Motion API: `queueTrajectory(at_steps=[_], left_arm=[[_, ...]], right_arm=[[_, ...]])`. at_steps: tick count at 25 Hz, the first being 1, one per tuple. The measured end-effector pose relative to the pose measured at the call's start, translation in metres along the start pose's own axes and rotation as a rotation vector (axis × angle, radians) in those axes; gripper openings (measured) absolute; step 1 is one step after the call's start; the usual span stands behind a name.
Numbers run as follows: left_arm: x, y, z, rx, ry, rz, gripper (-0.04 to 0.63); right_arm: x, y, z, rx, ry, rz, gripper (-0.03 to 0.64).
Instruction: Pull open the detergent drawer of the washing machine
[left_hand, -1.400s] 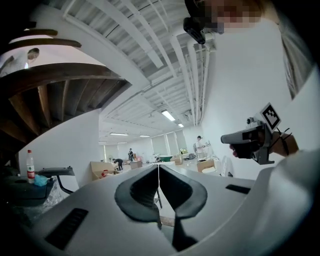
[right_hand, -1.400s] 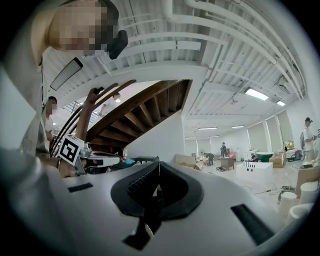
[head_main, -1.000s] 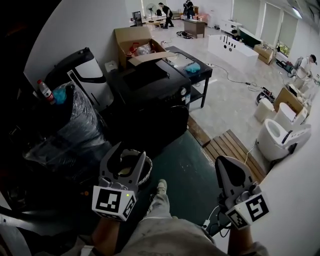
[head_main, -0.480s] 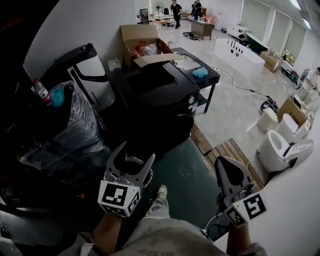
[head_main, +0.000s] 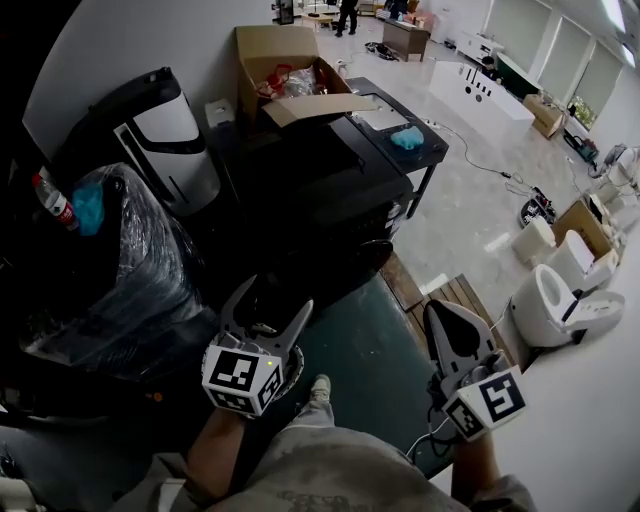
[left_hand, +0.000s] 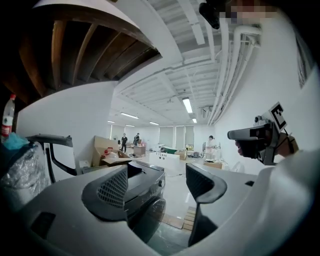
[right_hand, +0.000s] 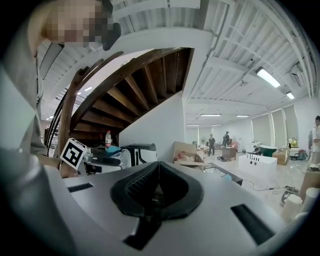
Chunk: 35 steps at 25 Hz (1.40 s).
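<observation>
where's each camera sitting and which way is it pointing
Head view: on the person's head, steeply down at the washing machine; left gripper, right gripper, a leg show.
Left gripper view: rides that gripper, faces the machine; jaws opening, nothing between.
Right gripper view: rides that gripper, faces the room; jaws together.
Head and left gripper views share the washing machine.

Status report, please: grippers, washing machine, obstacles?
Left gripper opening, empty. Right gripper shut, empty. Washing machine ahead, untouched. Wrapped bundle beside it, left.

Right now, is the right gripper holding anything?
No, in the right gripper view the right gripper has its jaws closed against each other with nothing between them.
</observation>
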<state>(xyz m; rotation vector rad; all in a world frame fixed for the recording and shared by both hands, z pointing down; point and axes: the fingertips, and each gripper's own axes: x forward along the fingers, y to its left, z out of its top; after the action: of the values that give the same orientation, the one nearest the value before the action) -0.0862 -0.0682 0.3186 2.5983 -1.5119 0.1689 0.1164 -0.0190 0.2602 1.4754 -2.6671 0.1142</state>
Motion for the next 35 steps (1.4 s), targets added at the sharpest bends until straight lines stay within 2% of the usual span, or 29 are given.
queueTrajectory(at_steps=[3,7,9,11,14,20,24,29,35], left_arm=[[0.031,0.022,-0.018,-0.086,0.024,-0.019,0.371],[0.066,0.042,-0.049,-0.113,0.085,-0.046,0.373],[0.08,0.052,-0.061,-0.161,0.101,-0.055,0.373],[0.092,0.062,-0.073,-0.257,0.107,-0.063,0.373],[0.104,0.077,-0.092,-0.447,0.112,-0.06,0.373],[0.124,0.098,-0.133,-0.69,0.118,-0.024,0.373],[0.139,0.108,-0.161,-0.825,0.111,-0.006,0.373],[0.152,0.123,-0.196,-0.961,0.077,0.059,0.377],[0.17,0.137,-0.233,-1.075,0.024,0.156,0.385]], right_arm=[[0.035,-0.011,-0.004,0.009,0.018,-0.004,0.031],[0.076,-0.022,-0.013,0.023,0.04,-0.014,0.031],[0.093,-0.026,-0.016,0.027,0.051,-0.015,0.031],[0.108,-0.028,-0.02,0.036,0.067,-0.017,0.031],[0.124,-0.029,-0.029,0.045,0.096,-0.004,0.031],[0.15,-0.035,-0.052,0.065,0.153,0.018,0.031],[0.172,-0.034,-0.062,0.103,0.141,0.072,0.031],[0.196,-0.037,-0.08,0.131,0.154,0.129,0.031],[0.223,-0.049,-0.103,0.122,0.189,0.198,0.031]])
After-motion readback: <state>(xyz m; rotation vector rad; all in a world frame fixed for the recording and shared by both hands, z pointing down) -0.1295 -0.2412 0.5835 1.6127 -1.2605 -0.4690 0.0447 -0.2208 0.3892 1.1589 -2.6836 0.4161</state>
